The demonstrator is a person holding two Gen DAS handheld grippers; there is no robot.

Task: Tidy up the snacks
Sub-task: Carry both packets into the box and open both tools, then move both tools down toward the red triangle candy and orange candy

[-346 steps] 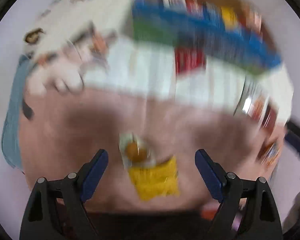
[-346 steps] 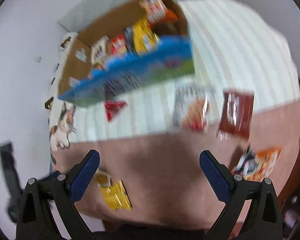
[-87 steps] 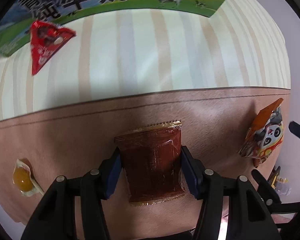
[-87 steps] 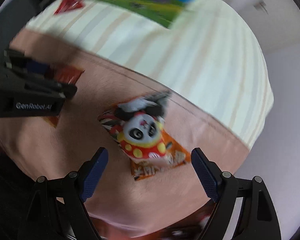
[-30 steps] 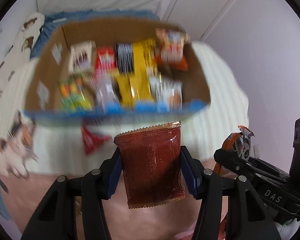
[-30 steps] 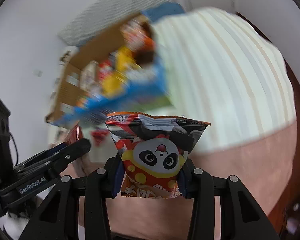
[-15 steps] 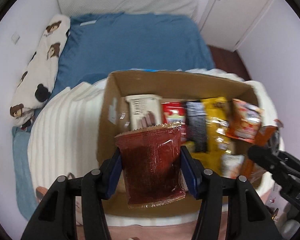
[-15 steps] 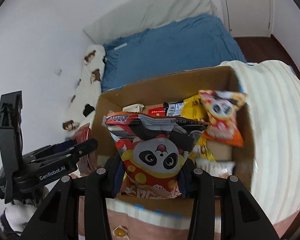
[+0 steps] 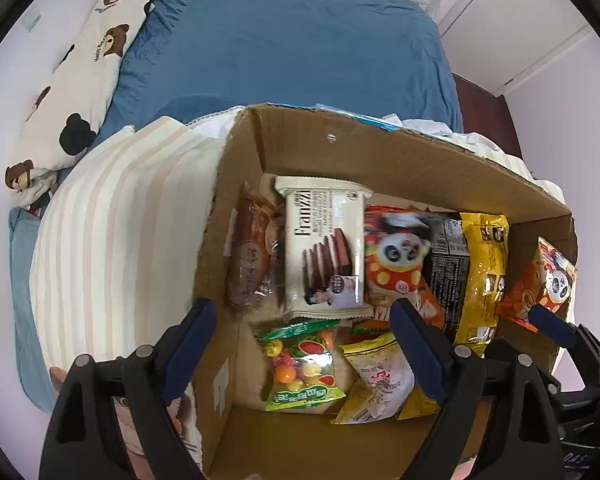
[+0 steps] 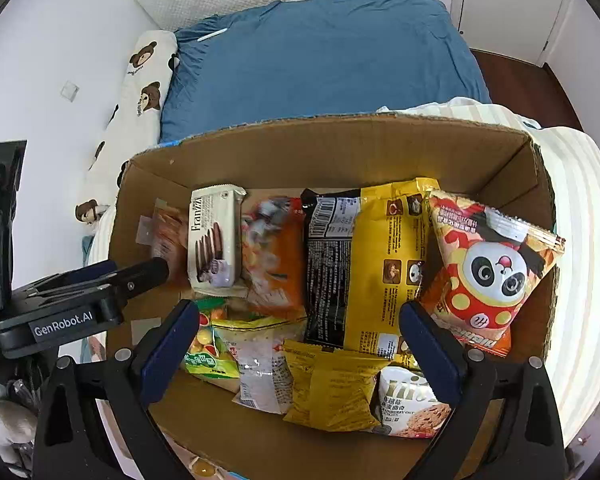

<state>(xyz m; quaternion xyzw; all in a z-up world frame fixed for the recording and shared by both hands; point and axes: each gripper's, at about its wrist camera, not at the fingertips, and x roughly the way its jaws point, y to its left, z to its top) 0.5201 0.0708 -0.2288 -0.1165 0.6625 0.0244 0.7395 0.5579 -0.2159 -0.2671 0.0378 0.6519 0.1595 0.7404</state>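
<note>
A brown cardboard box (image 10: 340, 148) sits by a blue bedsheet (image 10: 320, 60) and a cream-striped blanket (image 9: 116, 220).

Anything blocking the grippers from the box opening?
Nothing visible. The cardboard box is open-topped. The left gripper and right gripper have just been opening, both empty; brown packet and blurred panda packet are already inside.

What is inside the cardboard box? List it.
The cardboard box holds a Franzzi biscuit pack, a black-and-yellow bag, two panda snack bags, a fruit candy bag and more packets. Its floor beneath them is mostly covered.
</note>
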